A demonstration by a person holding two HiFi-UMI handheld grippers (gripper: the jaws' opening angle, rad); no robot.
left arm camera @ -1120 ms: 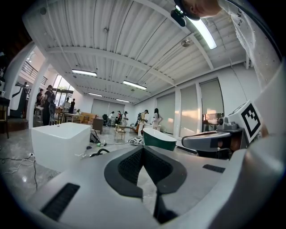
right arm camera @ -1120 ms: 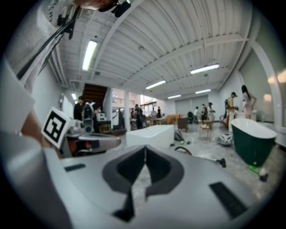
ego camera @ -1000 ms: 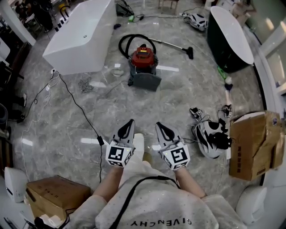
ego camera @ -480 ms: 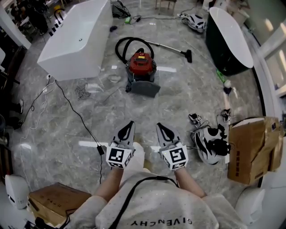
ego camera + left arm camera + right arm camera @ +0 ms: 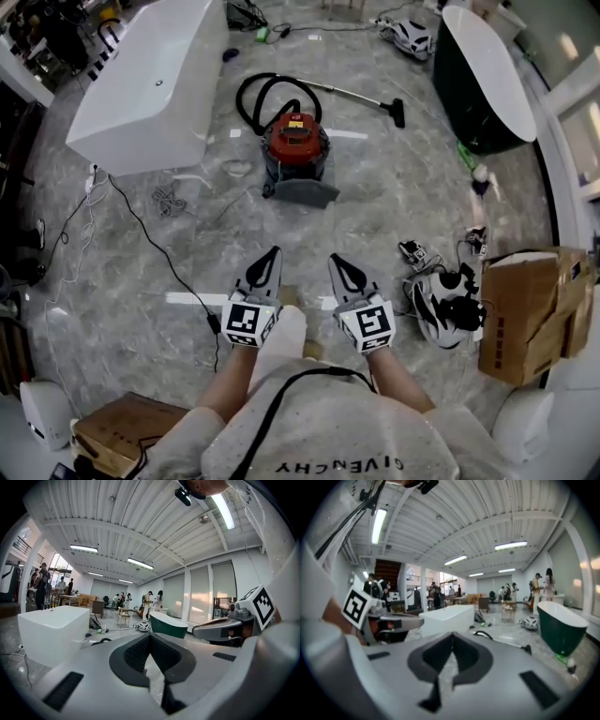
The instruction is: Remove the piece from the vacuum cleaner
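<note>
Vacuum cleaner (image 5: 298,142) is sitting on the grey marble floor (image 5: 375,216) straight out in front of the person, well apart from both grippers. It's the red-topped drum kind, with a black hose (image 5: 251,94) looped behind it and a long metal tube running off to a black floor head (image 5: 397,112). A grey flat piece (image 5: 302,192) lies right against its front.

Compared with a second ago, the vacuum has slid a bit lower in the head view and looks slightly nearer. The white tub (image 5: 150,80) has drifted toward the upper left. The box at the lower left has dropped closer to the bottom edge. The grippers sit in pretty much the same spot in the picture, side by side.

Left gripper (image 5: 272,255): jaws pressed together, nothing in them. Right gripper (image 5: 335,260): same deal, closed and empty. Both point ahead toward the vacuum, just beside each other but not touching.

Counts, as far as I can make out:
- one vacuum cleaner
- two tubs, the white one on the left and a dark one (image 5: 478,80) on the right
- two cardboard boxes, one lower left (image 5: 122,433) and one at the right (image 5: 530,314)
- two grippers
- one long black cable (image 5: 159,239) snaking across the floor on the left
</note>
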